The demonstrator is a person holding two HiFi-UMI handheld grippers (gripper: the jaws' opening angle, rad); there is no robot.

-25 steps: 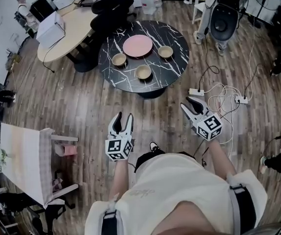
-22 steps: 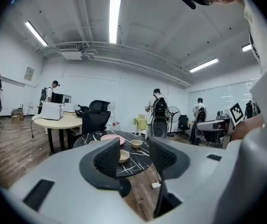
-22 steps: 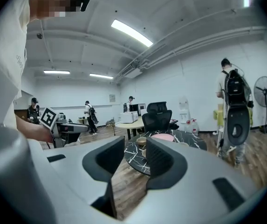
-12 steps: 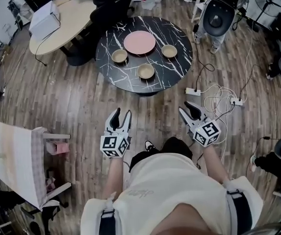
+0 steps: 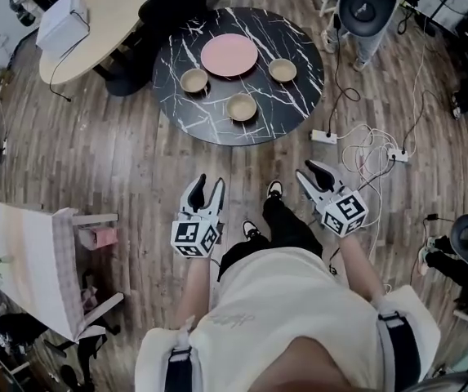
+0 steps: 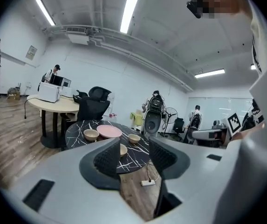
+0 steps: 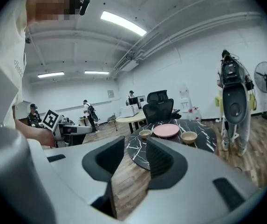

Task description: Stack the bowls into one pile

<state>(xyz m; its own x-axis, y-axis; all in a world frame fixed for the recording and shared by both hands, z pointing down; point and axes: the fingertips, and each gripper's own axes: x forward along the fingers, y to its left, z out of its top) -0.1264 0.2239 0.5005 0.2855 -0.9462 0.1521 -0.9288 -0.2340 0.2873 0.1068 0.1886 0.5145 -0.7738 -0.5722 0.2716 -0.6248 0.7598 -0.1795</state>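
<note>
Bowls [image 5: 241, 106], three, sitting unstacked on black marble table [image 5: 292, 104] at your 12 o'clock, by pink plate [image 5: 229, 55]. You are holding left gripper [image 5: 208, 183] and right gripper [image 5: 310, 172] well short of table, jaws of both parted, gripping nothing.

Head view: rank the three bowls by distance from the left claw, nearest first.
1. Front bowl, on the table's near side.
2. Left bowl, left of the plate.
3. Right bowl, right of the plate, farthest from the left claw.
</note>
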